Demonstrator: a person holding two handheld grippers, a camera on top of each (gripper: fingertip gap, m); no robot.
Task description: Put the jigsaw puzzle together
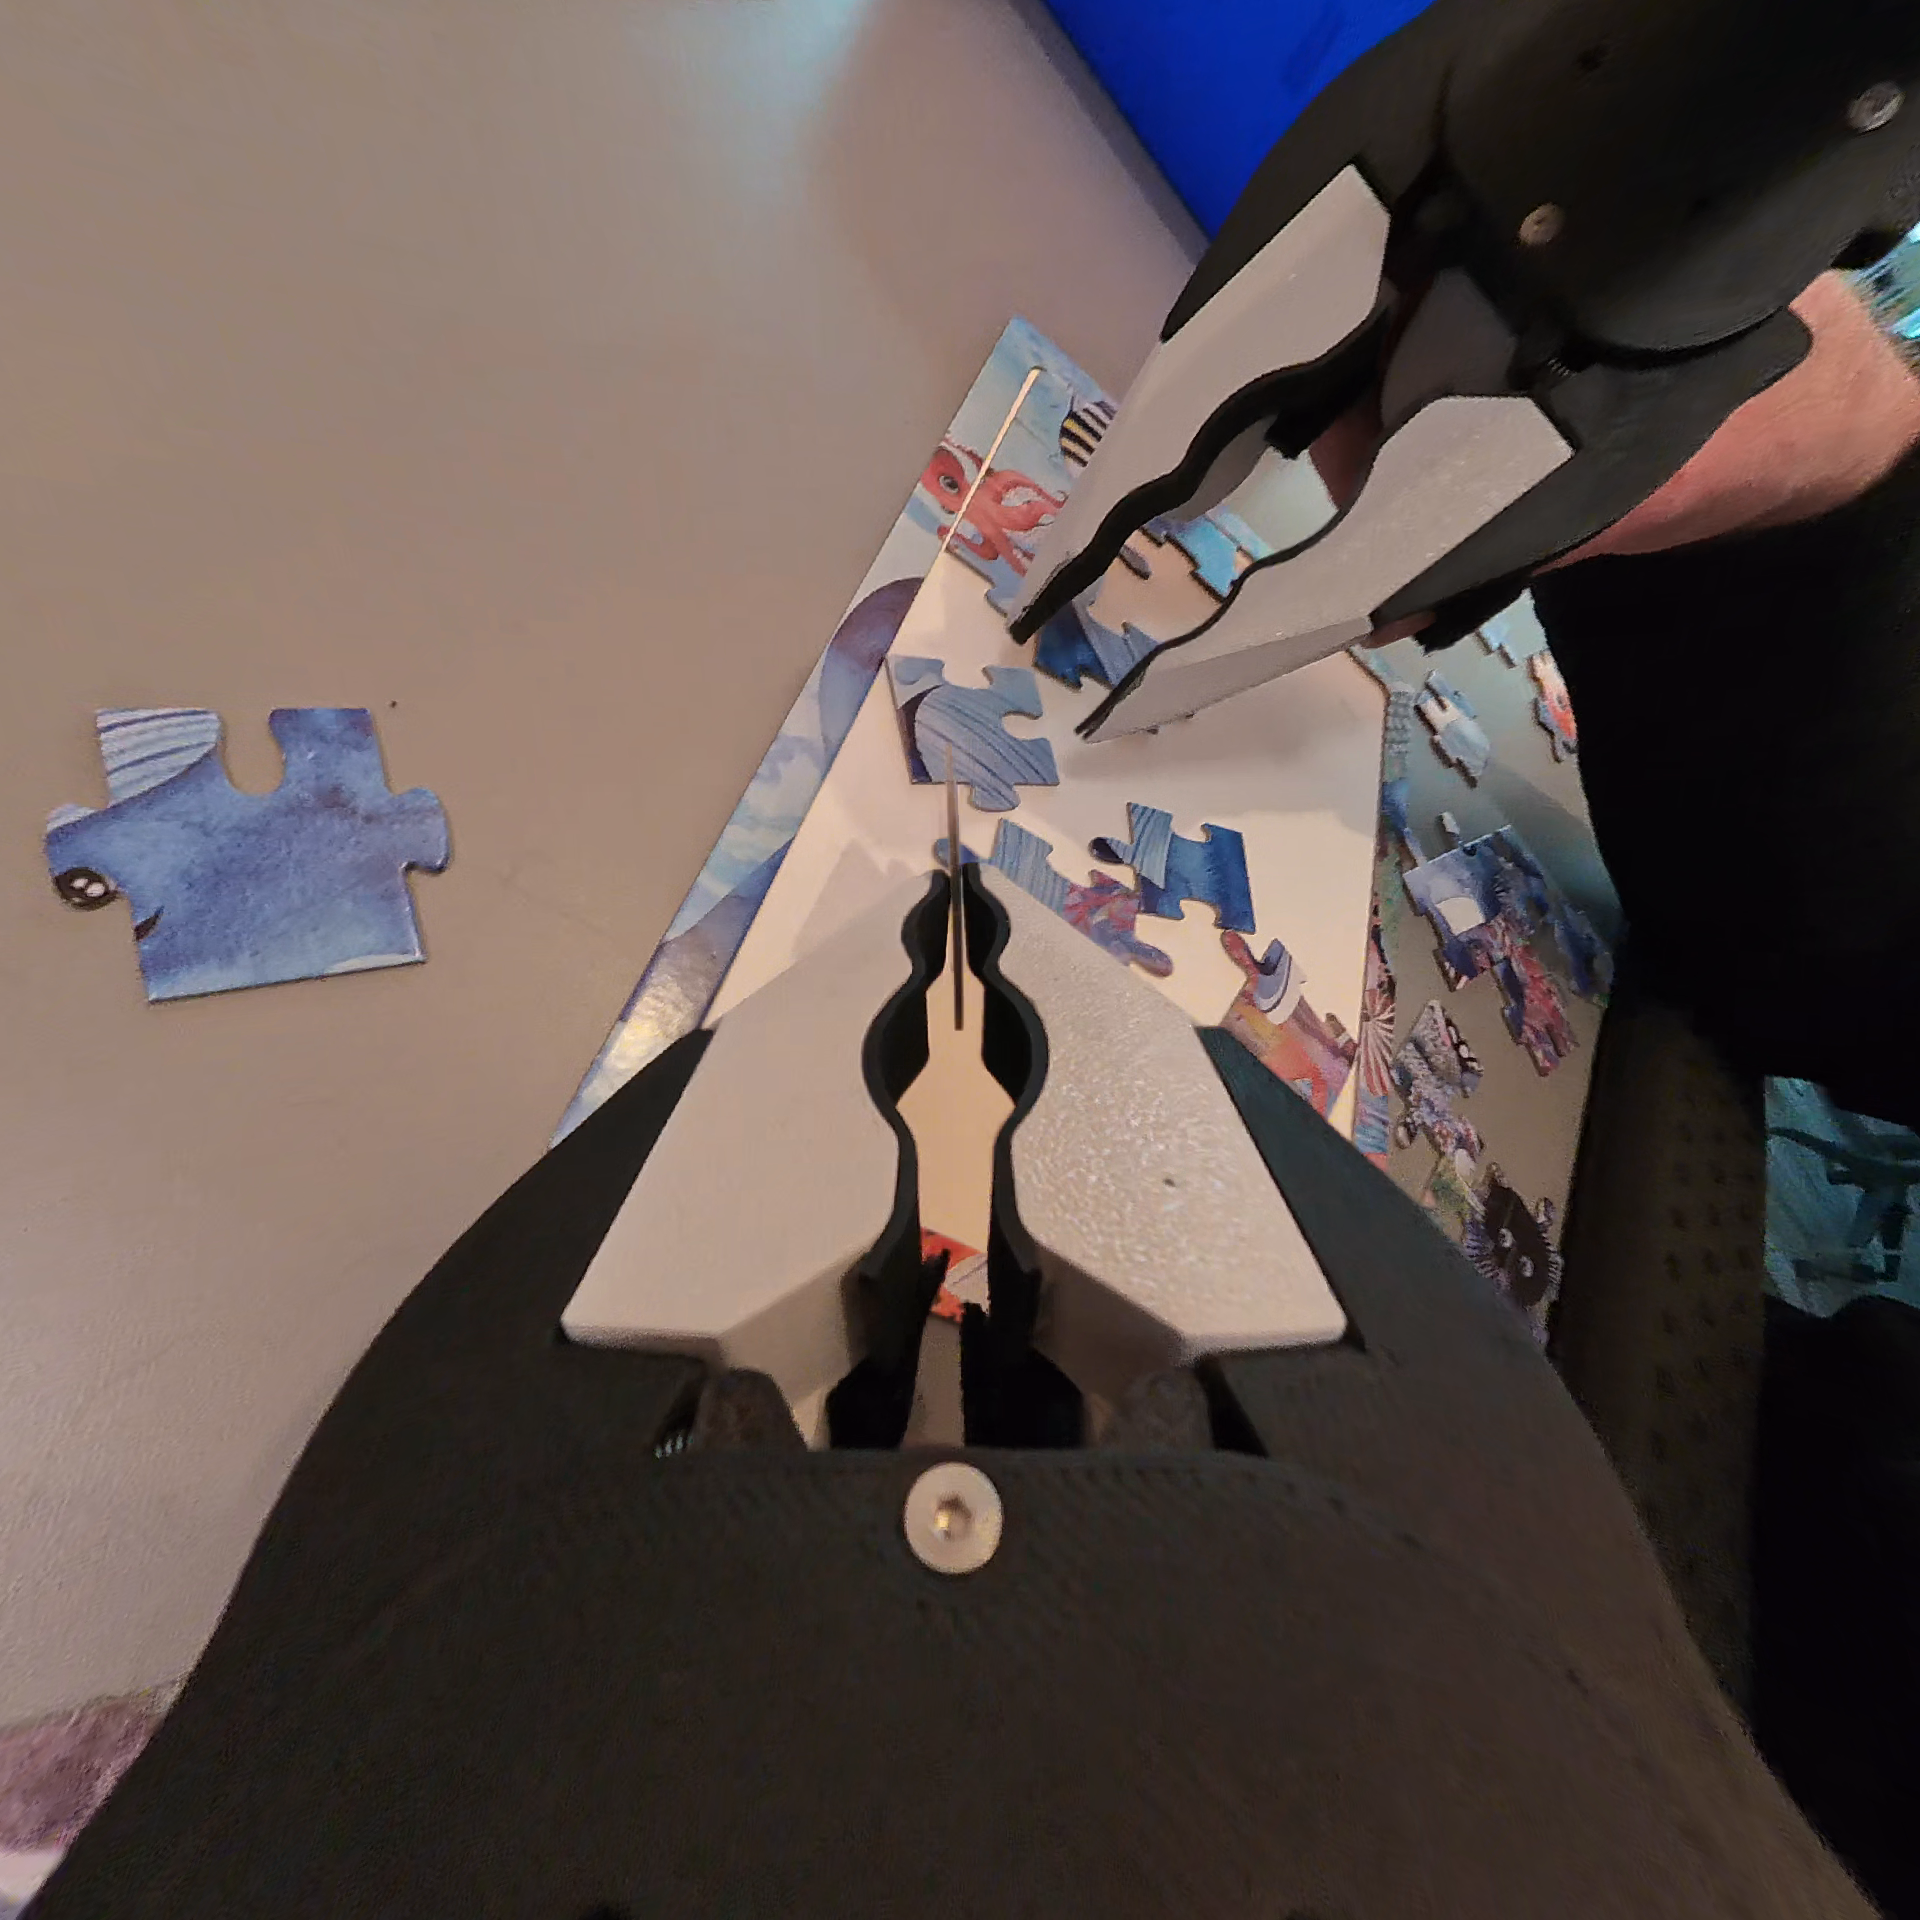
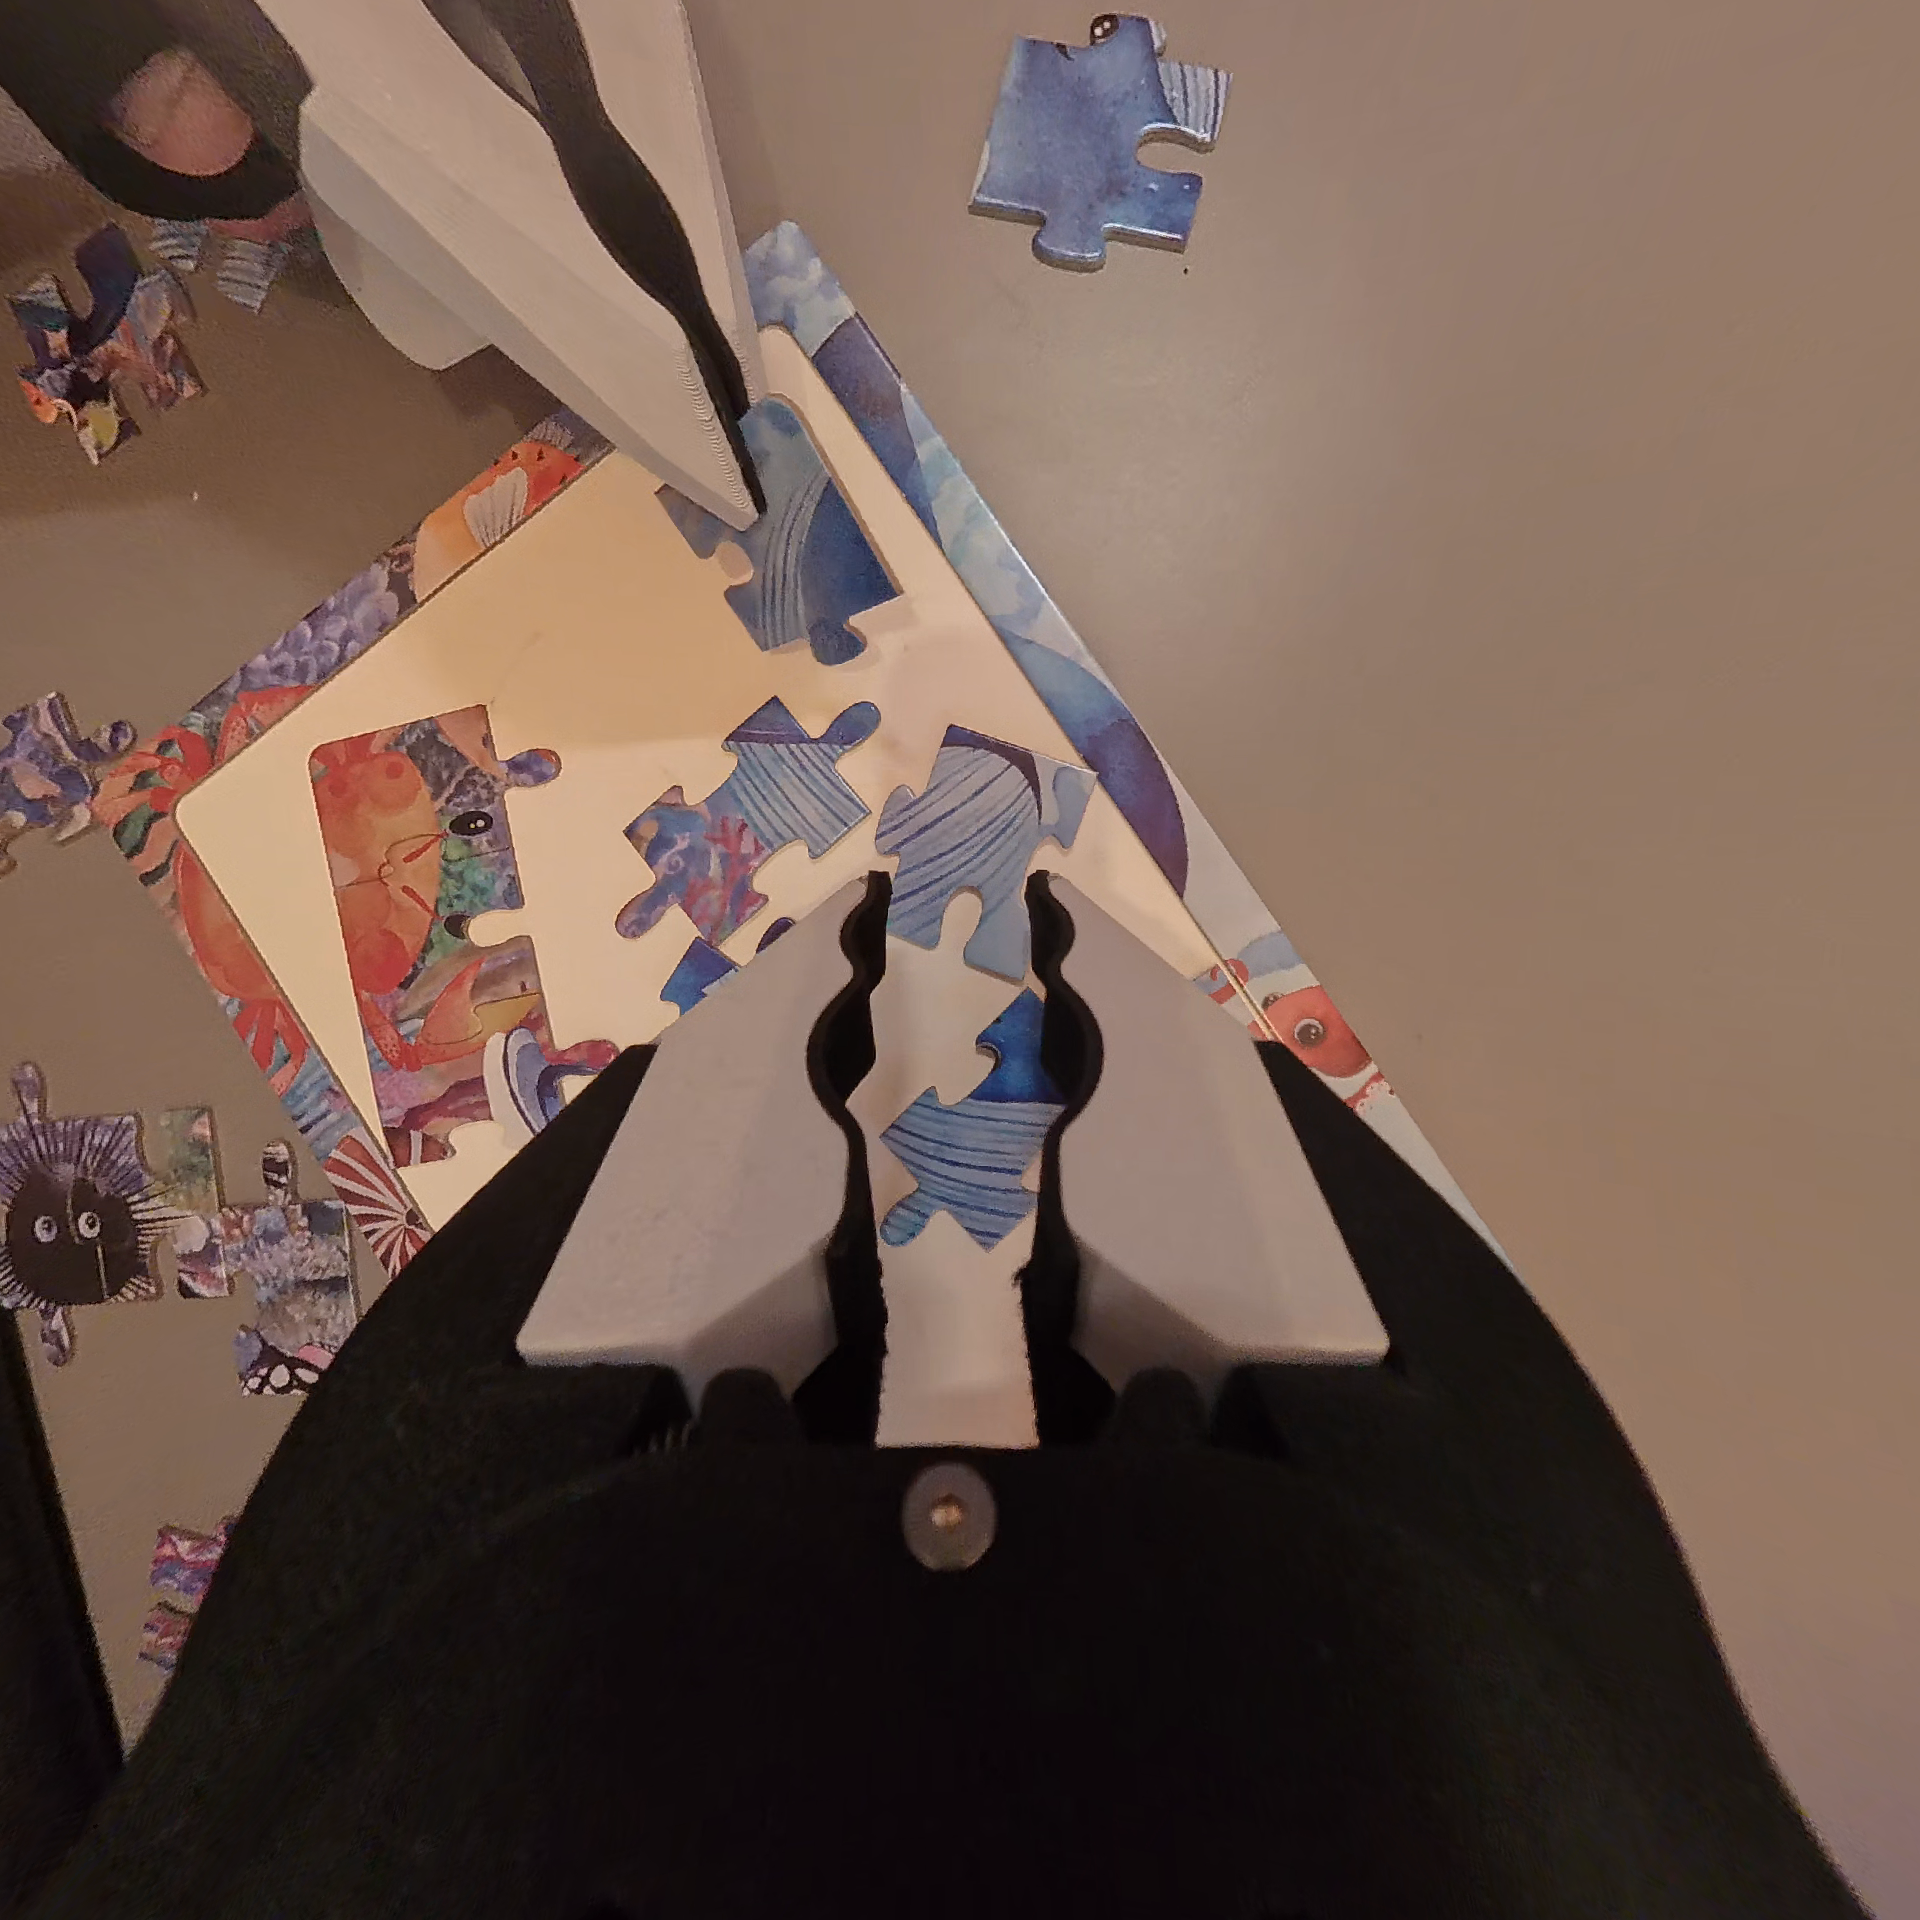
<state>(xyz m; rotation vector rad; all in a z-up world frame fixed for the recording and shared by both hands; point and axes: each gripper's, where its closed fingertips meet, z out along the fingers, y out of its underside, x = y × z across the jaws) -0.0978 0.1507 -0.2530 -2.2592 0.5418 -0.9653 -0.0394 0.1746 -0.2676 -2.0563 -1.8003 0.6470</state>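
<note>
We're early: puzzle tray (image 2: 582, 665) mostly bare. Left gripper (image 1: 958, 883) pinches a striped piece (image 2: 805, 540) at 12; right gripper (image 2: 956, 883) gapes, empty.

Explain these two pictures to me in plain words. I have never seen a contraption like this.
There is no robot here. A person holds a two-finger gripper in each hand, and each gripper carries a camera looking forward along its fingers. So one picture looks out from the left gripper and the other from the right gripper.

On the grey table lies a puzzle tray with a printed sea-life border. A few pieces already sit inside it, including an orange crab section. More loose pieces lie beside the tray, and one blue whale-face piece lies apart.

The left gripper pinches a blue striped piece near a corner of the tray. The right gripper is open and holds nothing.
</note>
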